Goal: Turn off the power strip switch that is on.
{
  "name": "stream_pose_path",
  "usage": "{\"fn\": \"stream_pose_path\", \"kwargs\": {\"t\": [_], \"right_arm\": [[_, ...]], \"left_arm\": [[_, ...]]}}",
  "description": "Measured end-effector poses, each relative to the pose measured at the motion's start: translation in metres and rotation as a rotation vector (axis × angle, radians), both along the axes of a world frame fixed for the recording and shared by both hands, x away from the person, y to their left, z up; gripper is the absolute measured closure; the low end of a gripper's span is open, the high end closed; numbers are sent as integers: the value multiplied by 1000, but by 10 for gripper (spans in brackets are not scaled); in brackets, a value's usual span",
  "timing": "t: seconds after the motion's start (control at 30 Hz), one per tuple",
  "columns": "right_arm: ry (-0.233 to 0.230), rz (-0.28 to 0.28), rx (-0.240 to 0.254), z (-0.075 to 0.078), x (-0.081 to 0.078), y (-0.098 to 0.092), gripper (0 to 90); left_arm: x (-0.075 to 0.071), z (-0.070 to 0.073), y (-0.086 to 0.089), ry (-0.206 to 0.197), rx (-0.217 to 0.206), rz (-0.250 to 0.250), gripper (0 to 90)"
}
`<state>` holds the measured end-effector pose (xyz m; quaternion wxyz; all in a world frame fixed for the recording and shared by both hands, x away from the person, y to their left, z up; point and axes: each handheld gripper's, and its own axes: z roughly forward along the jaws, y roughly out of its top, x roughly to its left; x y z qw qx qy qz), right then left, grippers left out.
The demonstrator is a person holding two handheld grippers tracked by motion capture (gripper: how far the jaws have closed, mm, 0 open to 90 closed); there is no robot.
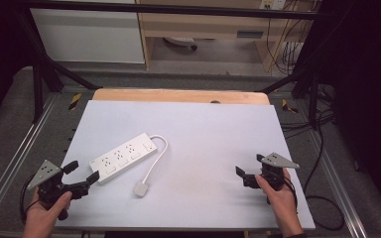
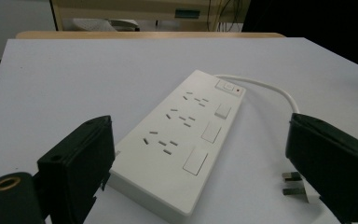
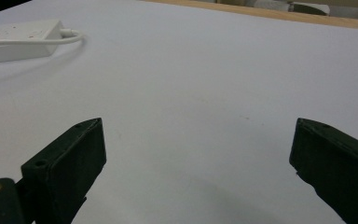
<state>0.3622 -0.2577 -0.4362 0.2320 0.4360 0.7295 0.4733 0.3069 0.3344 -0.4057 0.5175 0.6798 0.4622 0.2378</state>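
A white power strip [image 1: 124,156] with three sockets and switches lies at the left of the white table [image 1: 203,124]. Its white cable [image 1: 158,158] loops round to a plug [image 1: 140,189] lying near the table's front. My left gripper [image 1: 82,171] stands open just left of the strip's near end, jaws wide apart with nothing between them. From the left gripper view the power strip [image 2: 182,140] sits right ahead, with the plug [image 2: 294,184] by the right jaw. At the right front my right gripper [image 1: 250,168] is open over bare table, and its view catches the power strip [image 3: 18,39] far off at upper left.
A wooden strip [image 1: 178,95] borders the table's far edge. Black frame bars and cables [image 1: 317,148] run along the right side. A wooden cabinet [image 1: 203,25] stands behind the table.
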Motion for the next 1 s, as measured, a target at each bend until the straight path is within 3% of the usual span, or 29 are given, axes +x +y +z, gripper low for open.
{"fn": "stream_pose_path", "kwargs": {"t": [0.2, 0.63, 1.0], "right_arm": [[-8, -18, -4, 1, -4, -3, 36], [-16, 6, -14, 4, -8, 0, 35], [-13, -4, -26, 4, -9, 0, 34]], "left_arm": [[4, 4, -10, 13, -8, -19, 61], [17, 21, -42, 42, -5, -59, 59], [27, 40, -71, 20, 23, -98, 62]]}}
